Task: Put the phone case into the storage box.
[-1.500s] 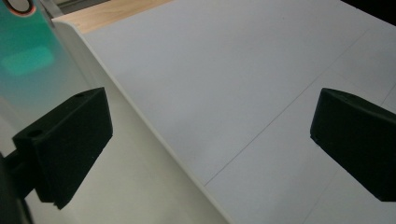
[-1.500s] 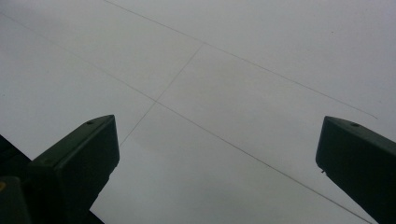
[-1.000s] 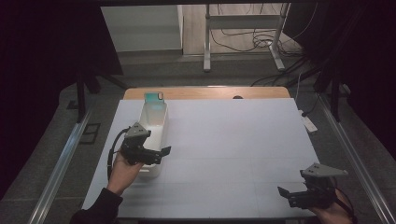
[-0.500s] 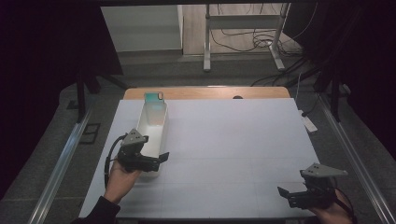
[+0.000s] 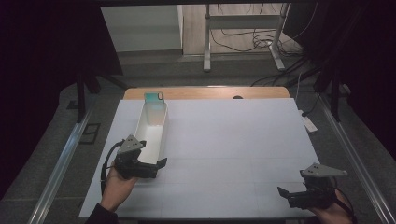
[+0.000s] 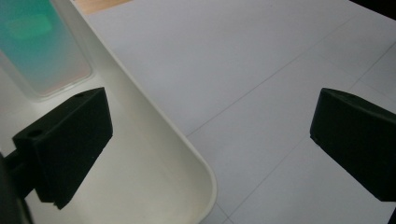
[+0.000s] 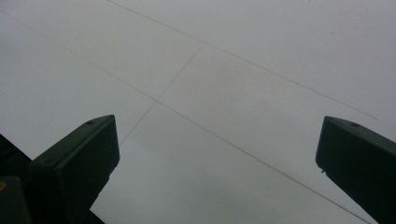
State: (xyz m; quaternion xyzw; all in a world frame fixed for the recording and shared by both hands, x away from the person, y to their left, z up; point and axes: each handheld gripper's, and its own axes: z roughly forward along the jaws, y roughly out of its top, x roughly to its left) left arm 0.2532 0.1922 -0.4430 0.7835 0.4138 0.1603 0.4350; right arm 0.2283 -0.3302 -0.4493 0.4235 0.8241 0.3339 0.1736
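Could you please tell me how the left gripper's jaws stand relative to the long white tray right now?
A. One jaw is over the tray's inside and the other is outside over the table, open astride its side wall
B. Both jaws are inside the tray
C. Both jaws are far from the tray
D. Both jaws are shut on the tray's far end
A: in the left gripper view the white tray's rim runs between the wide-open jaws of the left gripper.

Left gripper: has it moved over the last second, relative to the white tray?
Yes. The left gripper has drawn back toward the person, from beside the white tray to its near end.
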